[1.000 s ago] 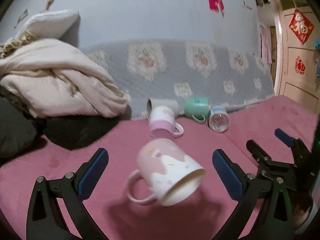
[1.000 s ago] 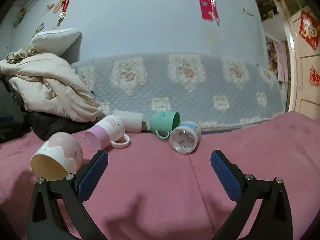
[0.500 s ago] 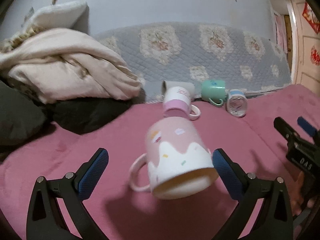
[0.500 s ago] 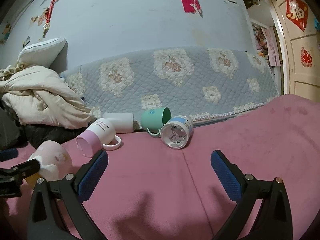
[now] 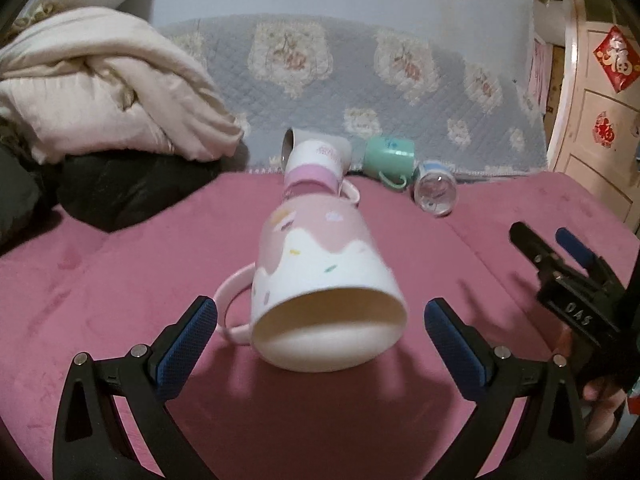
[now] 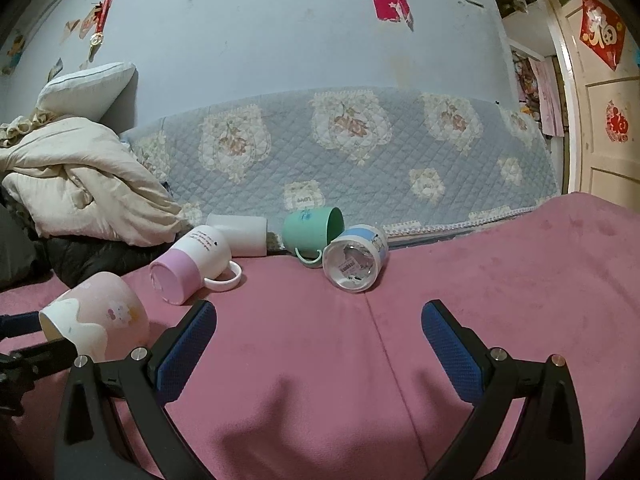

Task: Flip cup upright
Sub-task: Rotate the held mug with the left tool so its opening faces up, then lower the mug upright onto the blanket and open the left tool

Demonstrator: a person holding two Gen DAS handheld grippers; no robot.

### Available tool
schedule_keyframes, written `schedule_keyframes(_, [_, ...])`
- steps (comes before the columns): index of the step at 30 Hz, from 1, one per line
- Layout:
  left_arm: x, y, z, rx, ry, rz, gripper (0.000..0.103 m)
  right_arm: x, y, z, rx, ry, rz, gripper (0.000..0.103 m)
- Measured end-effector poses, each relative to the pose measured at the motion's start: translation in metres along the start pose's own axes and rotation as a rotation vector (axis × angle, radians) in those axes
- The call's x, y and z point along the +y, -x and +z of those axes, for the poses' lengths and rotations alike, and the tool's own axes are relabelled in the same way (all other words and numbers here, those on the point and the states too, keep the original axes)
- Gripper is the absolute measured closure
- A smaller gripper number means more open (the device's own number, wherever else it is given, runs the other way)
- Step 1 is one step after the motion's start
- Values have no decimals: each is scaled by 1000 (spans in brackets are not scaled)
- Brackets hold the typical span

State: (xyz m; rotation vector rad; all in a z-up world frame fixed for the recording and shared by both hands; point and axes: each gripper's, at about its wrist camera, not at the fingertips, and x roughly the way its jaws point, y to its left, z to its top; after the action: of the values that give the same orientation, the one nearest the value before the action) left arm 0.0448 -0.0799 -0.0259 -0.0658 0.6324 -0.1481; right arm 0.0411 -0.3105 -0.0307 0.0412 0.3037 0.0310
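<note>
A pink and white mug (image 5: 320, 280) lies on its side on the pink bed cover, mouth toward the left wrist camera, handle to the left. My left gripper (image 5: 320, 336) is open, its blue pads either side of the mug's rim without touching it. The same mug shows at the far left of the right wrist view (image 6: 96, 316), with a left finger beside it. My right gripper (image 6: 318, 340) is open and empty over bare cover; it also shows at the right of the left wrist view (image 5: 556, 248).
Further back lie a white and purple mug (image 6: 192, 264), a white cup (image 6: 240, 232), a green mug (image 6: 312, 232) and a blue-banded clear cup (image 6: 356, 260), all on their sides. A cream duvet (image 5: 100, 92) is piled at left. A quilted grey cover (image 6: 360, 152) backs the bed.
My left gripper has moved forward and closer to the pink and white mug, which now sits between its pads with the mouth facing me. The right gripper barely moved.
</note>
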Motion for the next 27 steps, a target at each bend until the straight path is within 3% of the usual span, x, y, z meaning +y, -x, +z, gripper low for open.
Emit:
schedule_keyframes(7, [-6,-11,-2,47,-25,36,20,-1,-1,0,5,-1,1,0])
schedule_keyframes(17, [1,23,1,-109,-8,7,20,-3,-2,-1,11,-15,1,0])
schedule_keyframes(27, [3,25,7,-127,6,-11,20,-1,-3,-2,14,2,0,0])
